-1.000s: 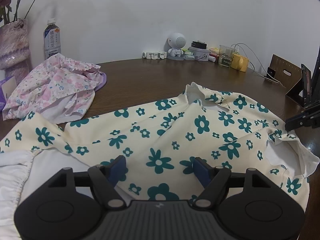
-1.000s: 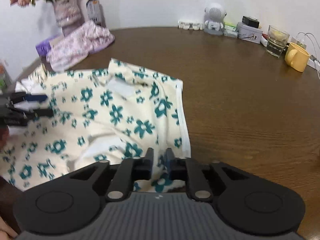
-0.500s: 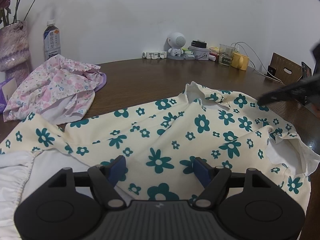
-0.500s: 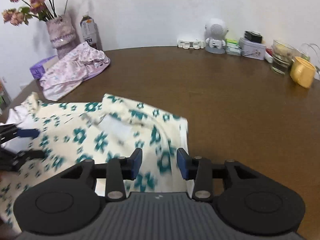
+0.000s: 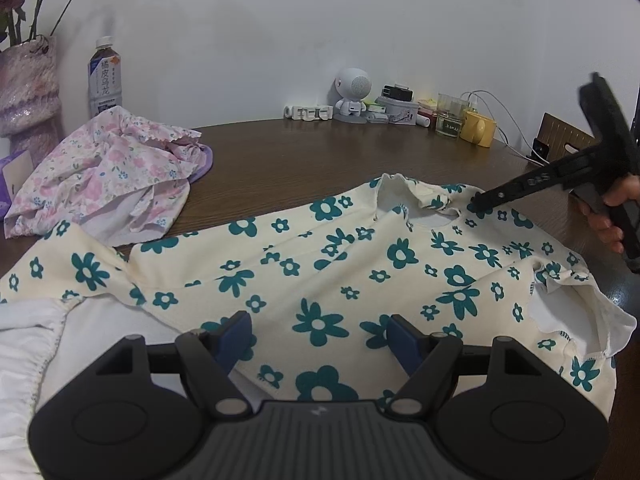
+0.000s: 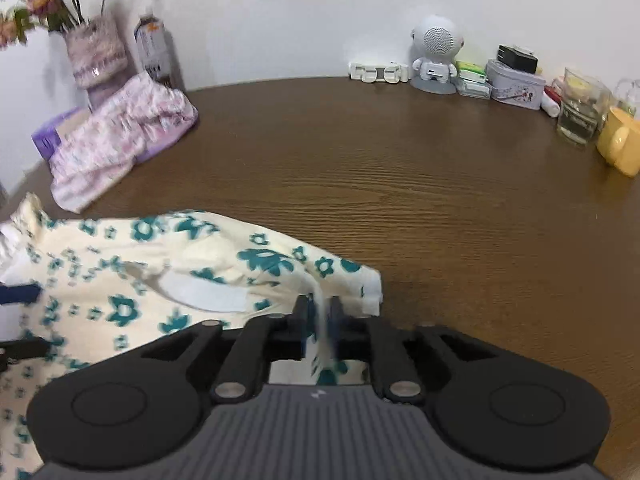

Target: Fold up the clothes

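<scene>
On the brown surface (image 6: 440,208) lies the cream garment with teal flowers (image 5: 360,264), spread flat near a crumpled pink floral garment (image 5: 108,176). The right hand-held gripper (image 6: 320,316) is pinched closed on a fold of the cream garment's edge. The left hand-held gripper (image 5: 320,336) hovers over the cloth, fingers spread wide, holding nothing. Against the wall, a glass (image 6: 580,112) holds clear liquid beside a yellow mug (image 6: 620,146); a vase (image 6: 96,60) holds flowers.
</scene>
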Demonstrator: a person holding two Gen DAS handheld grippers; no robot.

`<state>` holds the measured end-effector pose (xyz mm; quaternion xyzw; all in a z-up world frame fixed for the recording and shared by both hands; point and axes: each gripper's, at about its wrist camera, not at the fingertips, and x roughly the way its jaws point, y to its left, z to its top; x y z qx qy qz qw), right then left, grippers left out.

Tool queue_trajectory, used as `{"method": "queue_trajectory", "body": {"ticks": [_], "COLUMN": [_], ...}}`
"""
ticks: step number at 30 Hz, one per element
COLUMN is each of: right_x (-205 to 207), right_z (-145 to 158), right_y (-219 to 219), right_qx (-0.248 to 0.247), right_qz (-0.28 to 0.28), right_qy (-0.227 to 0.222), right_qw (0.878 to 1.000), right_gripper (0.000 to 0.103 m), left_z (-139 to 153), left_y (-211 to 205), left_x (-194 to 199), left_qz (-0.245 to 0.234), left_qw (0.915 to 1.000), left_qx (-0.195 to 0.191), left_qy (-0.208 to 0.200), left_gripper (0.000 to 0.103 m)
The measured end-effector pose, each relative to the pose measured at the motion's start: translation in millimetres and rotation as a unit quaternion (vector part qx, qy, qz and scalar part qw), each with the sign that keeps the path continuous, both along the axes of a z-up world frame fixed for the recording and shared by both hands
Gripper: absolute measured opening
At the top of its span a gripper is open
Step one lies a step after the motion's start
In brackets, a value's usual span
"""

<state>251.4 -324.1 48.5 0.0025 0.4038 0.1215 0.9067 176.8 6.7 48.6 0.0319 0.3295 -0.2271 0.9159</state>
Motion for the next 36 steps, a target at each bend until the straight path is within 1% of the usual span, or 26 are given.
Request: {"method": "queue_trajectory", "body": {"ticks": [1,2,4,7,10,11,12,13,14,18,19,21,22,23,25,31,32,33,35,36], "right_x": [-6.2,-13.2,-27.4,-47.5,-57.2,-57.5,-57.7,-58.0,-57.8,-58.2,-59.3,-61.2,-62.6,-64.1,-68.6,-35.6,-30.0,-24.5,-13.4,-7.9], "right_z": [2.3,3.4,5.4,6.0,1.6,-1.9,-5.3,-8.8,-9.9,-13.5,-14.0,-12.4,-8.5,-4.6,8.7,18.2,19.8,21.3,24.4,26.0], "right_y": [-2.3,-3.5,-5.8,-9.7,-7.8,-6.9,-6.1,-5.3,-6.1,-7.2,-5.6,-3.4,-5.0,-6.7,-8.3,35.6,42.9,50.3,65.0,72.3], "right_qx": [0.004,0.001,-0.005,0.008,0.003,-0.003,-0.01,-0.016,-0.017,-0.024,-0.029,-0.033,-0.023,-0.013,0.007,0.034,0.039,0.044,0.053,0.058], "right_qz": [-0.001,-0.003,-0.008,-0.011,-0.008,-0.008,-0.008,-0.007,-0.009,-0.013,-0.011,-0.008,-0.011,-0.013,-0.016,0.031,0.039,0.047,0.063,0.071], "right_qy": [-0.002,-0.001,-0.001,0.005,0.008,0.011,0.014,0.017,0.014,0.002,0.0,0.001,-0.001,-0.003,-0.023,0.006,0.011,0.016,0.026,0.031], "right_qw": [1.0,1.0,1.0,1.0,1.0,1.0,1.0,1.0,1.0,1.0,1.0,0.999,1.0,1.0,1.0,0.999,0.998,0.998,0.996,0.995], "right_gripper": [0.028,0.031,0.031,0.031,0.031,0.03,0.026,0.009,0.004,0.004,0.004,0.009,0.014,0.022,0.029,0.029,0.029,0.029,0.029,0.029], "left_z": [0.6,1.7,5.0,10.6,16.2,18.1,20.0,21.8,22.5,16.2,15.8,18.4,19.6,22.2,30.8,54.8,57.8,60.2,61.8,60.4], "left_y": [0.4,0.8,-0.5,-3.6,-6.6,-7.7,-8.7,-9.7,-10.0,-6.3,-5.1,-2.5,-1.2,0.3,3.4,15.2,17.3,19.5,25.1,29.1], "left_x": [0.0,-0.1,-4.5,-13.7,-22.8,-25.8,-28.8,-31.9,-34.6,-40.8,-41.9,-43.4,-44.1,-44.0,-41.5,-19.8,-14.2,-8.1,4.6,11.1], "left_qz": [0.001,0.002,0.0,-0.007,-0.013,-0.015,-0.017,-0.02,-0.02,-0.008,-0.006,-0.002,0.0,0.003,0.011,0.041,0.044,0.047,0.052,0.057], "left_qw": [1.0,1.0,1.0,1.0,0.9999,0.9998,0.9998,0.9997,0.9997,0.9998,0.9997,0.9998,0.9998,0.9999,0.9999,0.9986,0.9984,0.9982,0.9976,0.9972], "left_qx": [-0.001,-0.001,0.001,0.005,0.01,0.011,0.013,0.014,0.015,0.015,0.015,0.013,0.012,0.011,0.012,0.022,0.023,0.026,0.036,0.04], "left_qy": [0.001,0.004,0.004,0.002,0.0,-0.001,-0.002,-0.002,-0.002,0.014,0.016,0.014,0.013,0.01,0.0,-0.024,-0.026,-0.027,-0.03,-0.025], "left_gripper": [0.074,0.073,0.073,0.073,0.073,0.073,0.073,0.073,0.073,0.072,0.072,0.072,0.072,0.073,0.073,0.071,0.068,0.065,0.065,0.065]}}
